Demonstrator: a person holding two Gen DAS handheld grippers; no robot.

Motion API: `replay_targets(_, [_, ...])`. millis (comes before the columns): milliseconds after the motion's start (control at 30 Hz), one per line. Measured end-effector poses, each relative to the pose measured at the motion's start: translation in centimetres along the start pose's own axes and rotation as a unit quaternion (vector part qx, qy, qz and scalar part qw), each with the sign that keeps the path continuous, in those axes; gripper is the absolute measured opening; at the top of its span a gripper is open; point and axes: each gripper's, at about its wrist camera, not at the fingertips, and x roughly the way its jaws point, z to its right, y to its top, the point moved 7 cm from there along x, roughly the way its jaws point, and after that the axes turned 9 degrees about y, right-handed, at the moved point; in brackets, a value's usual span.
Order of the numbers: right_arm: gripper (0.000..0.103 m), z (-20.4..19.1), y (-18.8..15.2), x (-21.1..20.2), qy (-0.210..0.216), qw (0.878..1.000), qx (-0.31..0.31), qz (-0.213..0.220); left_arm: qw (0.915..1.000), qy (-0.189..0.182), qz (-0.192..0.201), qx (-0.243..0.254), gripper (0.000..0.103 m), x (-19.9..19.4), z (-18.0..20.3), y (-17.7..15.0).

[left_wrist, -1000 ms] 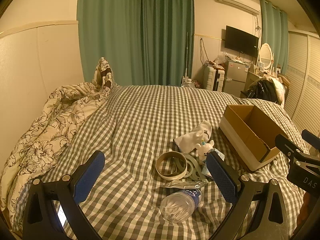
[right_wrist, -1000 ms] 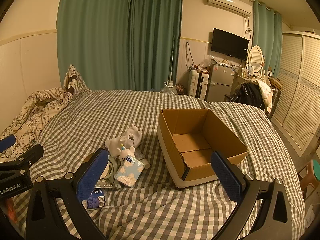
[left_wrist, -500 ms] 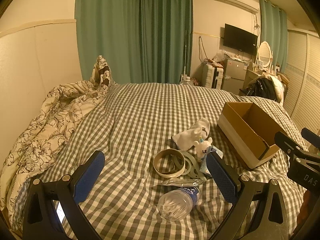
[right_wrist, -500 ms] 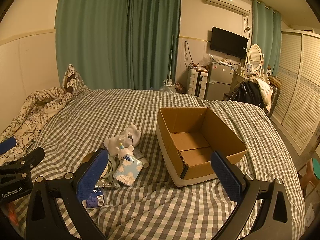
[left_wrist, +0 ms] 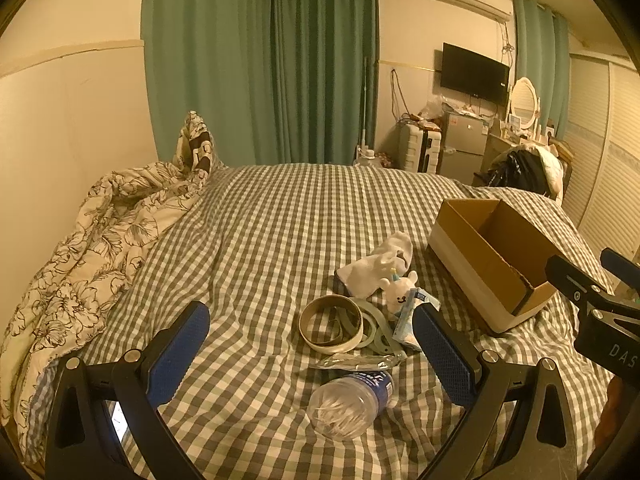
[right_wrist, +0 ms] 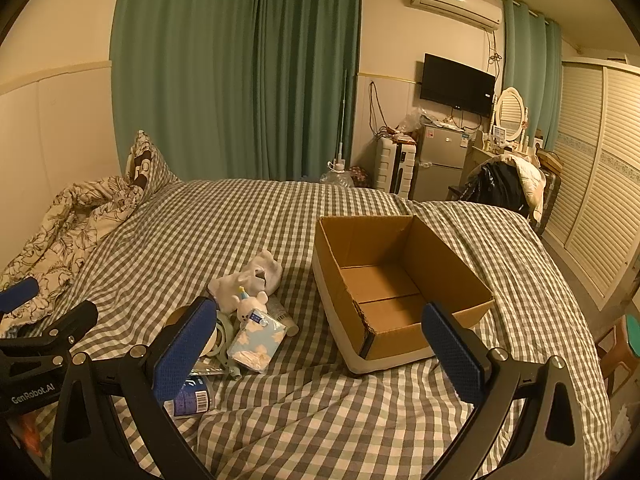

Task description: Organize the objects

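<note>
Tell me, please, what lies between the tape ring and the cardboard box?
In the left wrist view: a plush toy and tissue pack lie between tape ring and cardboard box.

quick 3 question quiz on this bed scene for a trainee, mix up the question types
1. True or false: the cardboard box already holds an item.
2. Which item lies nearest the left hand-held gripper? A) white sock B) plastic bottle C) plush toy
3. Fill in: the tape roll lies on the ____ bedsheet.

Key:
1. False; its inside is bare cardboard.
2. B; it lies on its side between the open jaws in the left wrist view.
3. Checked. The right hand-held gripper is also open and holds nothing.
</note>
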Motion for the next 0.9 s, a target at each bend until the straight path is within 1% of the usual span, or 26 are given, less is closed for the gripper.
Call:
replay_targets(367, [0.103,0.5,-0.4,0.4,-0.001,1.000,0.005,-0.007,0.9999,-0.007,-0.013,0.004,0.103,0.8,0.8,-0.6])
replay_targets(633, [0.103,0.7,-0.9,0.9,0.001,1.000,0.007,-0.016,0.9995,-0.011,-0.027,0.012,0.103,1.7,1.5,-1.7])
replay_targets(800, [0.103,0.8,-1.4,1.6,0.000,1.000,0.008,-0.025,0.9985,-0.018,-0.049,0.019,0.103,3.0,2.2,-3.1])
replay_targets(900, [0.103,0.8,-1.7,2.1,0.000,0.999,0.009,-0.032,0.9968,-0.026,-0.070,0.028,0.103,4.2,3.0,-4.5])
